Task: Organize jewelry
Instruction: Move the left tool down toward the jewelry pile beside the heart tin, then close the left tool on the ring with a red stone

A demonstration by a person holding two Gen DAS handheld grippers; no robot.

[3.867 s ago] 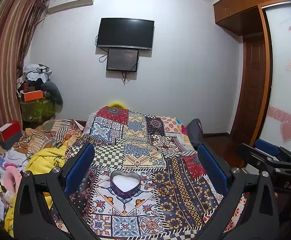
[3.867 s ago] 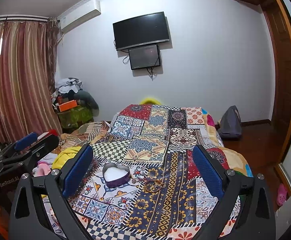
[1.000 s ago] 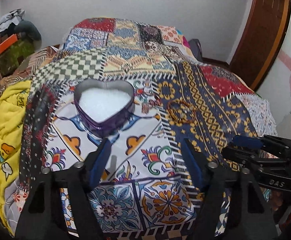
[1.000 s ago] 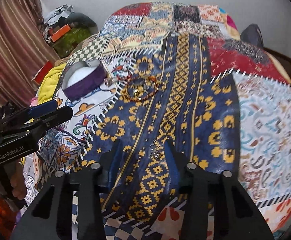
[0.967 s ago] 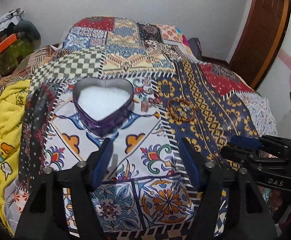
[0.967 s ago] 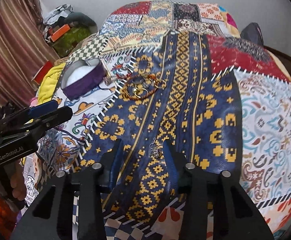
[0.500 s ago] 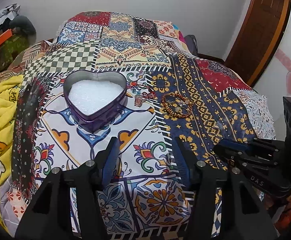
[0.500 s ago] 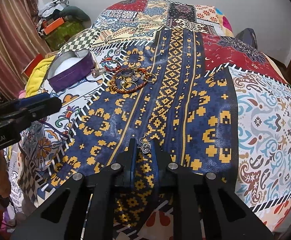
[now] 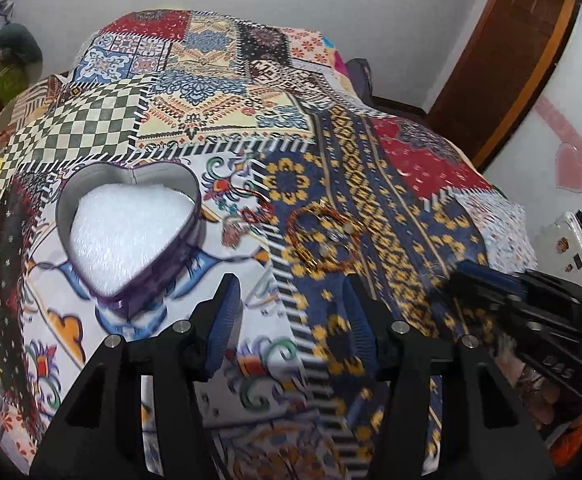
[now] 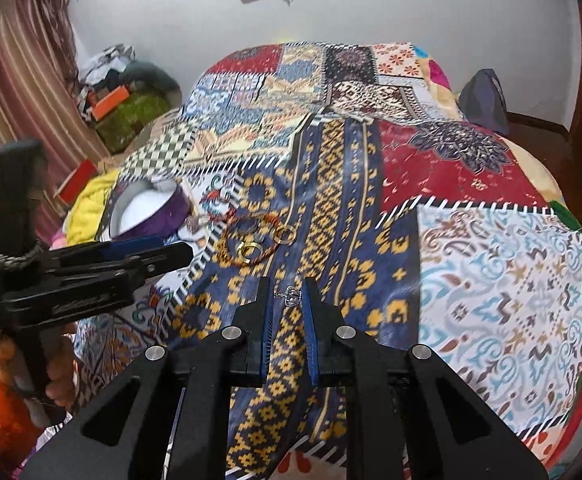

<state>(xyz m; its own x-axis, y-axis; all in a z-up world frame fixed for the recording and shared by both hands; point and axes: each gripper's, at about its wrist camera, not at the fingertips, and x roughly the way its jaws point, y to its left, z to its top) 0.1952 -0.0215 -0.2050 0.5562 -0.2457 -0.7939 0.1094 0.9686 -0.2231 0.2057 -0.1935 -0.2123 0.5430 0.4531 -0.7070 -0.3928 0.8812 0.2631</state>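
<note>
A small silver trinket (image 10: 291,295) is seen at the tips of the right claw (image 10: 287,300), above the blue-and-yellow strip of the bed (image 10: 491,280) cover. The right claw is drawn narrow around it, with a slim gap left between the pads; whether the piece is truly pinched or only bracketed cannot be told, as the contact is too small to read. It is judged to be partway through pickup.

Further off, a pile of bangles and rings (image 10: 257,242) is laid on the cover, with a red beaded piece (image 9: 251,216) just beside it. Near these, the heart box (image 9: 129,232) is set open, its white lining exposed.

The left claw (image 9: 287,316) is held about half open and empty over the cover, between the box and the pile.

Several risks are judged likely. The trinket could be dropped if the grip is only at its edge, and it would be hard to find against the busy pattern. The soft cover could be snagged by a dangling chain. The light box could be nudged or tipped on the yielding bedding if it is not steadied during the drop.
</note>
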